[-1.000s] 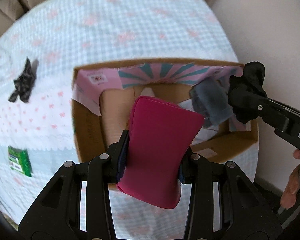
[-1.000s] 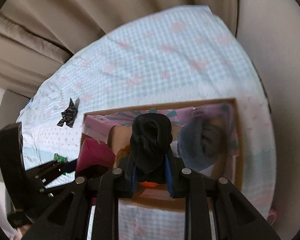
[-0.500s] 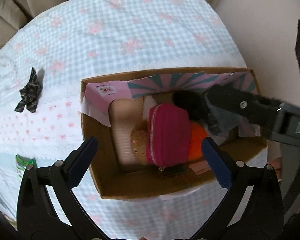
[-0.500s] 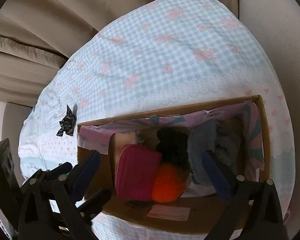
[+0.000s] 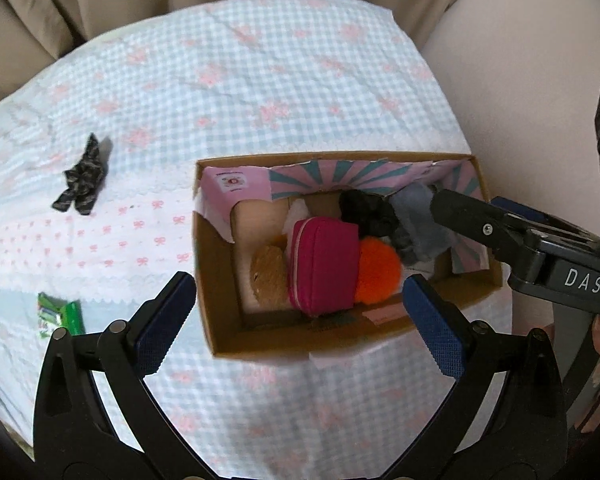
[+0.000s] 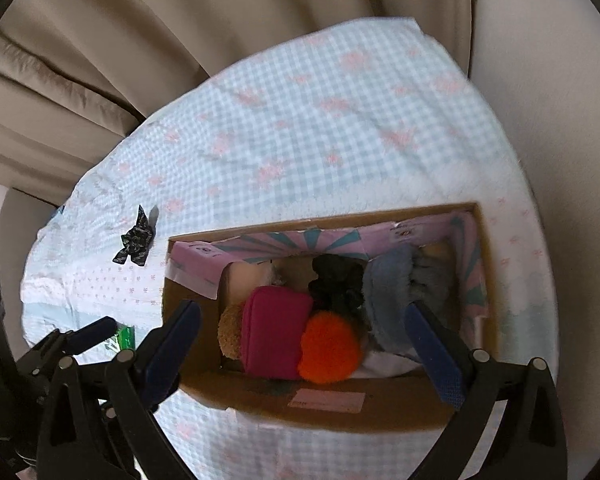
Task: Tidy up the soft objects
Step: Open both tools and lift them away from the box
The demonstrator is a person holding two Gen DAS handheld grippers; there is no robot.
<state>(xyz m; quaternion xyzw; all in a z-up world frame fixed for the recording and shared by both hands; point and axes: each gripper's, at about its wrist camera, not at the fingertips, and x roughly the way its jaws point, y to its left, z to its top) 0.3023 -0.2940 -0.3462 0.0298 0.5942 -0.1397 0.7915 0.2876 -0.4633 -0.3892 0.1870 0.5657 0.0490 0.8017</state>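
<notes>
Peering into the cardboard box [image 5: 216, 280], much of its load is half buried: a tan plush [image 5: 267, 276] shows only a rounded end beside the magenta pouch [image 5: 326, 264], a white soft thing behind the pouch is a mere sliver, and what lies under the orange pompom [image 5: 378, 270] cannot be made out. The right gripper [image 6: 300, 332] has one arm reaching across the box's right end in the left wrist view, covering part of the grey-blue cloth [image 5: 416, 224]. A fingertip at the right edge of that view is cut off by the frame.

Both grippers hang above the box with fingers spread wide and nothing between them; the left gripper [image 5: 300, 308] frames the pouch from above without touching it. A second ago the left one pinched the magenta pouch and the right one pinched the black scrunchie [image 6: 336, 280]; both have since let go. The pouch now lies in the box between the plush and the pompom, and the scrunchie lies behind the pompom, against the grey-blue cloth.

On the checked tablecloth [image 5: 260, 92], a dark patterned bow [image 5: 82, 178] and a green packet [image 5: 58, 314] remain left of the box, where they were.
</notes>
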